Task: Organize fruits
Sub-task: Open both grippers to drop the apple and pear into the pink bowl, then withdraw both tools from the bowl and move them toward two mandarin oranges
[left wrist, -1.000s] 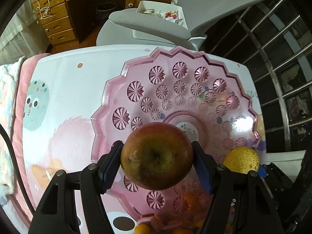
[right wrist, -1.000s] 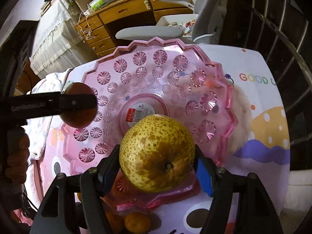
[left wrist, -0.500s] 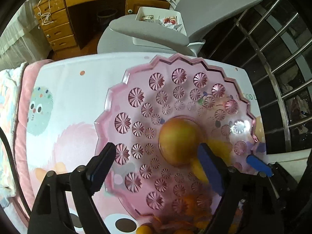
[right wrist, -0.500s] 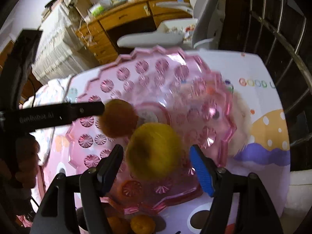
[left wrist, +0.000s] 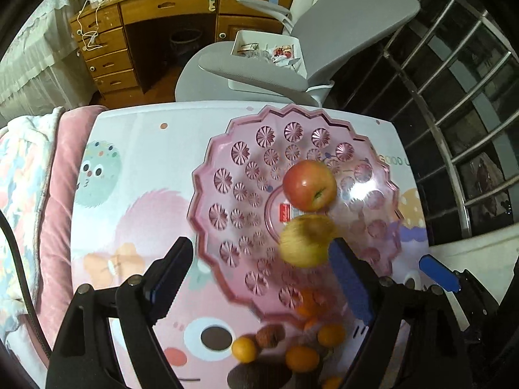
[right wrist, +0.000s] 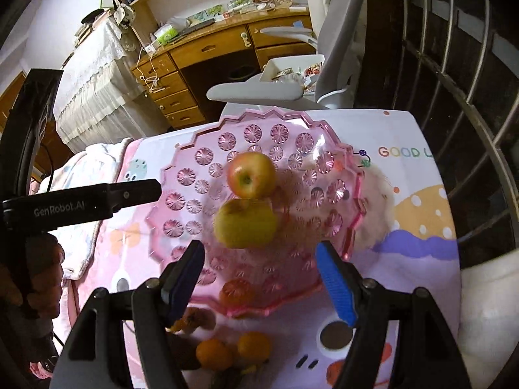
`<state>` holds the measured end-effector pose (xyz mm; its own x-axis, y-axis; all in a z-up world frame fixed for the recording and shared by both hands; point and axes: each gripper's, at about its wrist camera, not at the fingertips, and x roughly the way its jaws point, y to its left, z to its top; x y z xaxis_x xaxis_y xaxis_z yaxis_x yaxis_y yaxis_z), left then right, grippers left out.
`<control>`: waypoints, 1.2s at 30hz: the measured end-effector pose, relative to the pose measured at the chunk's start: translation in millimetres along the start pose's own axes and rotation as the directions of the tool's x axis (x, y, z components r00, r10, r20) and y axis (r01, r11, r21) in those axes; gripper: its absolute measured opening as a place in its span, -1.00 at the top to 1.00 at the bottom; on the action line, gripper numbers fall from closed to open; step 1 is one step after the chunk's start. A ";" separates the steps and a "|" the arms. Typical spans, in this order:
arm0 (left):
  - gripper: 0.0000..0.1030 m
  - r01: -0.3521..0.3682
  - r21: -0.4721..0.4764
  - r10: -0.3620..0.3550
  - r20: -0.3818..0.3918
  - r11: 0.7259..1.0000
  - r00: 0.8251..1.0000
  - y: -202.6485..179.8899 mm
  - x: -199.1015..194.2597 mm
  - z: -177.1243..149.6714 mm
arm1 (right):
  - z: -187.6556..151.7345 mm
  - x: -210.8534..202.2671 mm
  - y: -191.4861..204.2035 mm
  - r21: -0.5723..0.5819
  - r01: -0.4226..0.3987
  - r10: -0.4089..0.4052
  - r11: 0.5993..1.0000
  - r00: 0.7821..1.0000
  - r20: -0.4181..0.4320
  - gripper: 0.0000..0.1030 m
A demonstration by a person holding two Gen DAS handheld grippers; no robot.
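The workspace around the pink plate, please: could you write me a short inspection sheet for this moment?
Surface: table under a white cartoon-print cover.
Job's things: red apple and yellow speckled pear lie in the pink scalloped plastic plate; they look to be touching, and the pear is blurred.
Clutter: small orange fruits and a brownish fruit on the cover by the plate's near edge.
Grippers: left gripper has just been opening, nothing between its jaws; right gripper open, empty.
Cables: black cable at the left edge; white cords hanging on the desk.
Surroundings: wooden desk, grey office chair, metal window bars.
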<state>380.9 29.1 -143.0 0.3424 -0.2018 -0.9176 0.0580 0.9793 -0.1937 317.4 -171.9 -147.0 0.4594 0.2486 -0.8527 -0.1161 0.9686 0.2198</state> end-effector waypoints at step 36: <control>-0.65 0.138 0.109 -0.132 -0.059 0.985 0.990 -20.1 -110.0 -240.4 | -216.9 -151.6 21.5 0.229 0.125 -0.138 0.965 0.989 0.044 -0.40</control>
<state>116.6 28.4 -121.6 0.2764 -0.3295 -0.9028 0.2060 0.9379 -0.2792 54.3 -188.3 -115.9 0.5096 0.1119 -0.8531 0.1471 0.9656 0.2146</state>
